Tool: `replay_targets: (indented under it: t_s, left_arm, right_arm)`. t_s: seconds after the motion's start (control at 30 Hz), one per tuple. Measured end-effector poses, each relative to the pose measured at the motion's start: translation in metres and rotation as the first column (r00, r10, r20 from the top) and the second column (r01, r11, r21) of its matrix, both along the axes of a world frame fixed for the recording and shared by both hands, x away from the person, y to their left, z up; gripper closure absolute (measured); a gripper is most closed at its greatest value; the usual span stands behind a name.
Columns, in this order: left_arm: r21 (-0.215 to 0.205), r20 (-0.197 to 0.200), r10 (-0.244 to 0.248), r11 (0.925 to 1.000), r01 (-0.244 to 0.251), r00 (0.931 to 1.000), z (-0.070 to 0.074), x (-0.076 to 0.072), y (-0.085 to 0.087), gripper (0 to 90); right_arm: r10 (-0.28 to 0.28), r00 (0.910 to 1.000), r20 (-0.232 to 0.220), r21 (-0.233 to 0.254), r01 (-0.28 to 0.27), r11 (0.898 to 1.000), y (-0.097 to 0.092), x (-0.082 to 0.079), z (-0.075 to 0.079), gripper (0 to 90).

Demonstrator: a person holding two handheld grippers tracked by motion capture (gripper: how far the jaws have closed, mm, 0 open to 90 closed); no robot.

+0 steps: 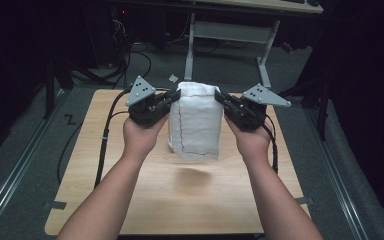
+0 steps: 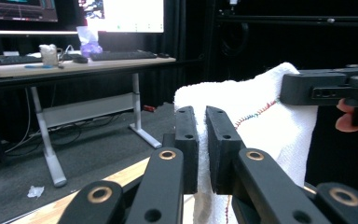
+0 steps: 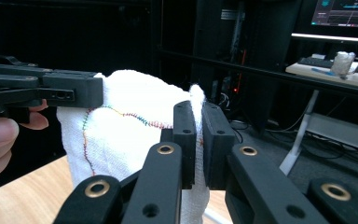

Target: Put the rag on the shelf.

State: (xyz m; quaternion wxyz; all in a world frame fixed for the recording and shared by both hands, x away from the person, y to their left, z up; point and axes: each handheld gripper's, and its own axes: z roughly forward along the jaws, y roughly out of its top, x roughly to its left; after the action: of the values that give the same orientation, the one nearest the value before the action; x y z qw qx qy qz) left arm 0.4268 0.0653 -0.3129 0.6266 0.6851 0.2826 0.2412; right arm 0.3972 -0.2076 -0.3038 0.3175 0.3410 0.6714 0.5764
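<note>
- High view: a white terry-cloth towel with a multicoloured stitched seam (image 1: 196, 122) hangs in the air above the light wooden counter (image 1: 180, 195), held by its two upper corners, its lower edge clear of the surface with a faint shadow beneath.
- The left gripper (image 1: 172, 97) pinches the towel's upper left corner; in the left gripper view its jaws stand nearly together with the white cloth caught between the pads, so it is clamped on the towel (image 2: 261, 121).
- The right gripper (image 1: 220, 97) grips the upper right corner; in the right gripper view a thin fold of towel (image 3: 121, 135) rises between the two black pads, which are pressed tight on it.
- Both hands sit level with each other, one on each side of the cloth, and the towel appears doubled over, hanging as a narrow, fairly tidy panel.
- Judged from this, the pick-up is done and the towel is under control of both grippers; it looks like a folding job partway through.
- What is left, as far as I can judge: lowering the cloth back on the counter, laying it flat or making a further fold, then releasing both corners.
- The seam runs down the left part of the panel and along its bottom; the far side of the towel is hidden.
</note>
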Motion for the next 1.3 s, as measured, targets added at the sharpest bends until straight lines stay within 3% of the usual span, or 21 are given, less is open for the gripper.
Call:
replay_targets:
  t_s: [0.2,0.27,0.4,0.57,0.87,1.0,1.3]
  left_arm:
    - [-0.001,0.001,0.018,0.9998,-0.018,0.9998,0.002,0.013,0.002,84.0]
    - [-0.020,-0.014,0.013,0.9997,-0.014,0.9998,0.002,0.018,0.003,84.0]
    - [0.036,0.027,0.037,0.9986,-0.038,0.9989,0.005,0.024,0.002,83.9]
    - [0.037,-0.007,0.037,0.9986,-0.036,0.9993,0.005,0.038,-0.002,84.0]
    - [0.087,-0.009,0.050,0.9950,-0.049,0.9987,0.010,0.057,-0.013,83.9]
    - [0.045,-0.041,0.036,0.9984,-0.034,0.9985,0.012,0.068,-0.010,83.9]
    - [0.008,-0.068,0.061,0.9981,-0.060,0.9959,0.009,0.089,-0.008,83.8]
  right_arm:
    - [-0.012,0.9999,-0.010,0.007,0.012,1.000,0.003,0.014,0.001,86.0]
    - [-0.013,0.9998,-0.012,0.006,0.014,1.000,0.005,0.019,0.002,86.0]
    - [-0.011,0.9995,-0.029,0.014,0.012,1.000,0.006,0.029,0.000,85.9]
    - [-0.018,0.9983,-0.055,0.025,0.019,1.000,0.004,0.043,-0.001,85.9]
    - [-0.040,0.9960,-0.080,0.024,0.042,0.999,-0.002,0.059,0.001,85.9]
    - [-0.039,0.9960,-0.080,0.005,0.040,0.999,-0.003,0.071,0.001,85.9]
    - [-0.052,0.9952,-0.083,-0.013,0.051,0.999,0.002,0.094,0.004,85.9]
